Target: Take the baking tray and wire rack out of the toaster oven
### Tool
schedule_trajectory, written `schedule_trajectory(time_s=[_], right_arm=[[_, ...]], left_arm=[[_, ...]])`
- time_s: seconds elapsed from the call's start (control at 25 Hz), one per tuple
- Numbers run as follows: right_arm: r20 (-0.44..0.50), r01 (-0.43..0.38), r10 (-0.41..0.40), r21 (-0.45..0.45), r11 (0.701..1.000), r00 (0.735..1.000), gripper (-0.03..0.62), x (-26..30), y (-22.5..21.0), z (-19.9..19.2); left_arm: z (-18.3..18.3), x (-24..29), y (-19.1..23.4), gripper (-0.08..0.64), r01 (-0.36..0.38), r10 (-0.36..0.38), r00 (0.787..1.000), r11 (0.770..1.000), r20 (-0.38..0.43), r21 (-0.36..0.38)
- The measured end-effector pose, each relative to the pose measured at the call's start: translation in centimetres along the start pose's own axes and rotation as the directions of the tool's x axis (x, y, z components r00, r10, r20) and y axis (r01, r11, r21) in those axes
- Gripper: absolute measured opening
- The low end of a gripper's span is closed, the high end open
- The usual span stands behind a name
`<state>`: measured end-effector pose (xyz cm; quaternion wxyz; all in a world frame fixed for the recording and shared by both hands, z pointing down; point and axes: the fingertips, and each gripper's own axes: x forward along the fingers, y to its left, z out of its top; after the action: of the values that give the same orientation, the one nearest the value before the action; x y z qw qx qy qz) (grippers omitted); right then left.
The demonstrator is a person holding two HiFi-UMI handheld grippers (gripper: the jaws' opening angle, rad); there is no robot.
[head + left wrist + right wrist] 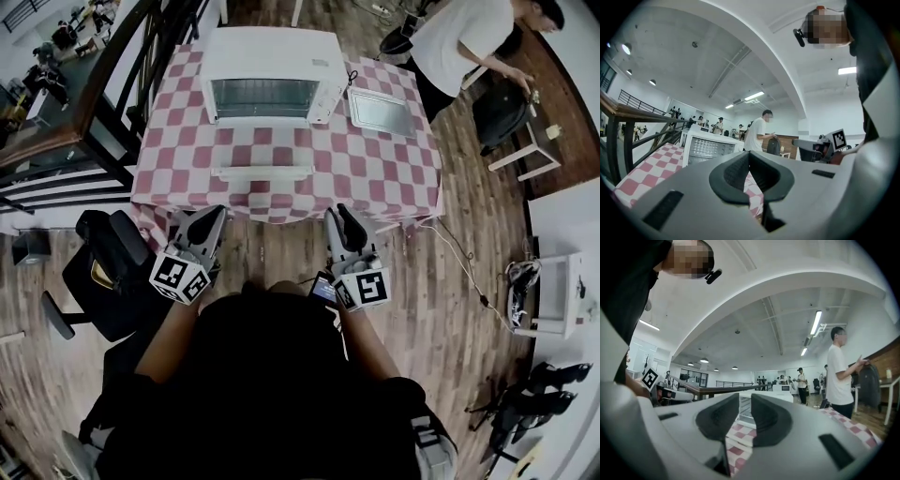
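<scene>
1. Baking tray (380, 112) and wire rack (263, 173) both lay on the counter (403, 183), outside the toaster oven (272, 56) and beyond the two hand-held grippers.
2. Nearest the person, the left hand-held gripper (749, 154) was at the counter's near edge and pointed level toward the oven. Its jaws met tip to tip and held nothing.
3. Beside it, the right hand-held gripper (745, 399) pointed the same way. Its jaws stood a narrow slit apart and were empty, with only the red-and-white checked cloth (178, 141) showing through the gap.
4. Farther in, the wire rack showed only as a pale flat frame. It lay flat on the cloth in front of the oven and apart from it. Its long axis ran left to right, parallel with the oven's front.
5. Behind it, the white toaster oven stood toward the counter's far edge, with its glass front facing the person and its long side running left to right.
6. The baking tray lay flat with its open side up, just beside the oven's right end near the far right corner. Its long axis also ran left to right and was slightly skewed from the oven's front. Whether it touched the oven could not be told.
7. Beyond the counter's right corner, a person in a white shirt (459, 37) stood on the wooden floor (469, 216).
</scene>
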<state>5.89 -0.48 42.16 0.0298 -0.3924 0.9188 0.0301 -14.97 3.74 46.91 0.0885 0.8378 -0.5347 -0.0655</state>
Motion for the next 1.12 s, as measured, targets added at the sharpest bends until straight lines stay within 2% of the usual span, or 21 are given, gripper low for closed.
schedule_trajectory(time_s=[0.24, 0.56, 0.76, 1.12], right_arm=[[-0.067, -0.066, 0.070, 0.062, 0.996, 0.995, 0.083, -0.7, 1.3, -1.9], [-0.067, -0.101, 0.108, 0.101, 0.990, 0.992, 0.083, -3.6, 0.4, -2.2], [-0.018, -0.130, 0.133, 0.121, 0.984, 0.991, 0.083, -5.3, 0.3, -2.0], [0.028, -0.177, 0.175, 0.191, 0.966, 0.984, 0.083, -6.1, -0.7, -2.4]], left_arm=[[0.1, -0.5, -2.1, -0.006, -0.024, 0.024, 1.000, 1.000, -0.012, 0.020], [-1.4, -1.2, -4.8, -0.006, -0.057, 0.058, 0.998, 0.998, -0.031, 0.026], [-2.3, -0.8, -6.4, -0.006, -0.047, 0.048, 0.998, 0.999, -0.047, 0.007], [-1.8, -0.1, -8.1, -0.006, -0.033, 0.034, 0.999, 0.999, -0.042, 0.023]])
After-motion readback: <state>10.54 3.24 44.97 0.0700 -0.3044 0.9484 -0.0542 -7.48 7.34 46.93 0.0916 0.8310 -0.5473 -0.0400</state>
